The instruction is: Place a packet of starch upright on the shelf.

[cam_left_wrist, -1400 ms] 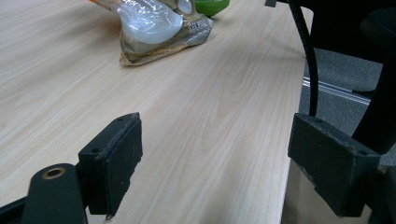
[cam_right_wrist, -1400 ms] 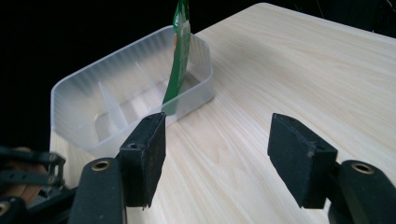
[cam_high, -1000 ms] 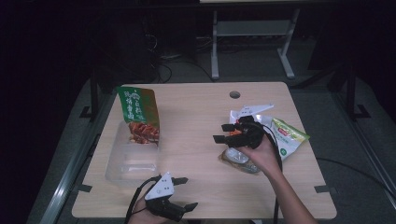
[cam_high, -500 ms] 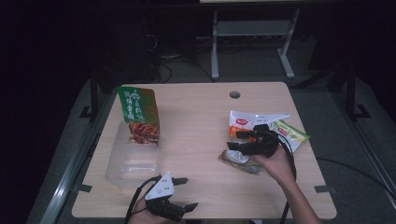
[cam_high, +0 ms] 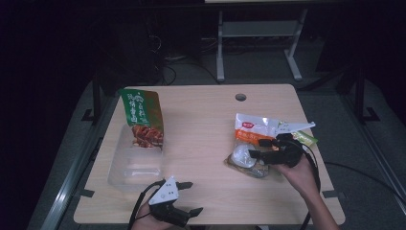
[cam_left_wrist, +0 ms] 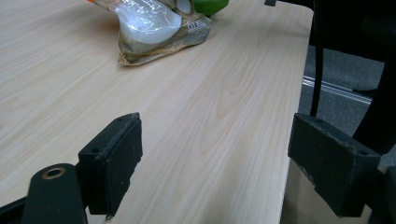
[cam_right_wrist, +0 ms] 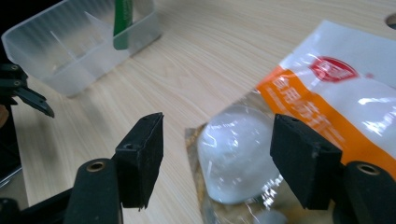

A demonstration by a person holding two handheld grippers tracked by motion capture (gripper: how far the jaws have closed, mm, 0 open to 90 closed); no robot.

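Observation:
A pile of snack packets lies at the table's right: a clear packet with a white round piece [cam_high: 243, 155] [cam_right_wrist: 233, 149] [cam_left_wrist: 149, 23], a white and orange packet [cam_high: 256, 129] [cam_right_wrist: 336, 84] behind it, and a green packet [cam_high: 306, 139] [cam_left_wrist: 210, 5]. My right gripper [cam_high: 256, 158] [cam_right_wrist: 219, 158] is open, low over the clear packet, one jaw on each side of the white piece. My left gripper [cam_high: 194, 197] [cam_left_wrist: 215, 158] is open near the front edge, with nothing between its jaws.
A clear plastic container [cam_high: 136, 165] [cam_right_wrist: 79, 46] sits at the left. A green snack bag [cam_high: 142, 115] [cam_right_wrist: 122, 23] stands in its far end. The table [cam_high: 206, 129] has a cable hole [cam_high: 241, 97] at the back. Its right edge drops off beside the left gripper's jaw.
My right gripper has moved toward the near side and down onto the clear packet, uncovering the white and orange packet. The left gripper has stayed put.

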